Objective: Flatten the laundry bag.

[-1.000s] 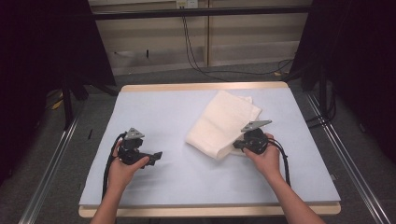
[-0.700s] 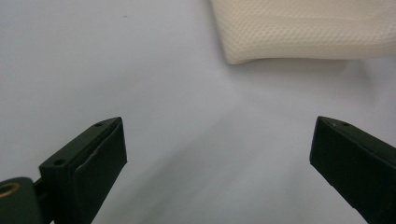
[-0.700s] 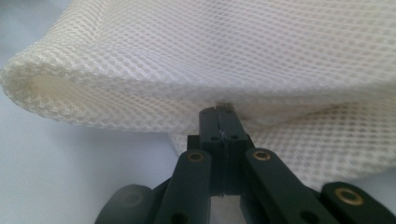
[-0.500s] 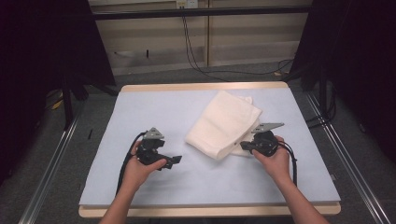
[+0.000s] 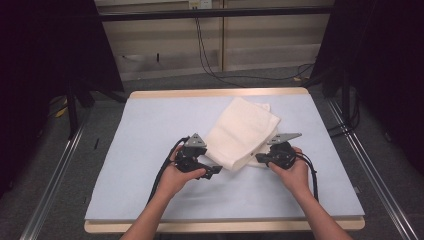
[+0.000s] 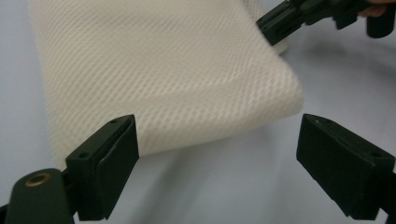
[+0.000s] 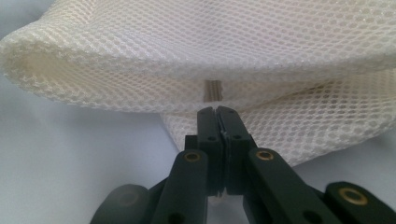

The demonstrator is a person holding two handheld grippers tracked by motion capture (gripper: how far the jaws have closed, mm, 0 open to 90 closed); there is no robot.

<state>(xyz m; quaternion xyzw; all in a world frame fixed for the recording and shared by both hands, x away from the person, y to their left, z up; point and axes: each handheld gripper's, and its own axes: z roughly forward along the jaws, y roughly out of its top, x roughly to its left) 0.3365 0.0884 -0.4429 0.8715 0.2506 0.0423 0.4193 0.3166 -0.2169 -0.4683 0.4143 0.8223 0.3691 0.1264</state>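
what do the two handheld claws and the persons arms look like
Both the left claw and right claw are black, each topped by a grey three-cornered plate and trailing a black cable. The jaws are blocky with flat pads; brass-coloured rivets mark the linkages. The forearms are bare, with no sleeves showing.

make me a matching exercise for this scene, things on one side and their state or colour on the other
Things:
1. left hand-held gripper
2. right hand-held gripper
3. mesh bag
4. table cover

States or colours:
A. pale blue
B. jaws wide apart, nothing pressed between them
C. cream white, folded
D. jaws shut at the bag's edge

Pairs: 1-B, 2-D, 3-C, 4-A
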